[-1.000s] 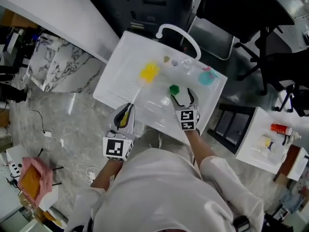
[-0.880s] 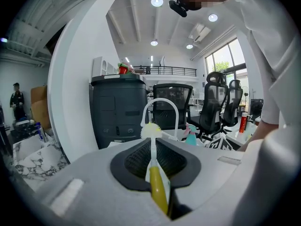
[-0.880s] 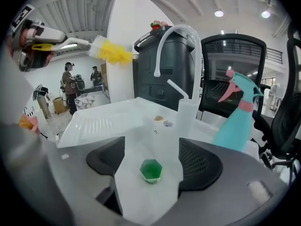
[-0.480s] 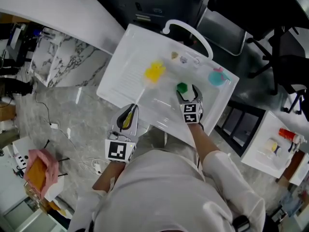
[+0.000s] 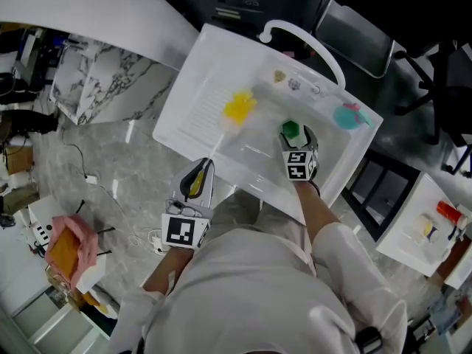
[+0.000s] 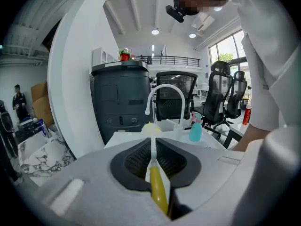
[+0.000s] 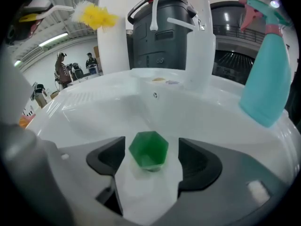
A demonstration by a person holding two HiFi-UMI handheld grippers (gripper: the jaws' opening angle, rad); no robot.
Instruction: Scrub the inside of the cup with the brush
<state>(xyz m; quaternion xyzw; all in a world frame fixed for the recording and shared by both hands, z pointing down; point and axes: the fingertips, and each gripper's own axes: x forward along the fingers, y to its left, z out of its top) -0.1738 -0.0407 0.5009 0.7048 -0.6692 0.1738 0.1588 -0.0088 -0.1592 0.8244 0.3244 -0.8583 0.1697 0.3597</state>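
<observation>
Cup first: it is small and green, and it sits low in the bowl of the white sink. In the right gripper view the cup shows its open mouth to the camera. I cannot tell if it stands straight or leans.

The right tool reaches down to it. Its 2 jaws are wide apart, 1 on each side of the cup, and they do not touch it. I think the right tool is there to grab the cup and keep it from sliding while it gets scrubbed.

The left tool is squeezed tight on the yellow handle of the brush. In the left gripper view the brush runs straight out between the jaws of the left tool. Its fluffy yellow head hangs over the flat part of the sink, at 10 o'clock from the cup and well apart from it. Held by the far end like this, the brush can reach deep into the cup.

Around the cup, a teal spray bottle stands at 3 o'clock on the sink edge. A curved white tap arches at 12 o'clock, with a few small bits at its foot. Nothing lies between the brush head and the cup. The cup's mouth looks small, so I think the fluffy head may be a tight fit.
</observation>
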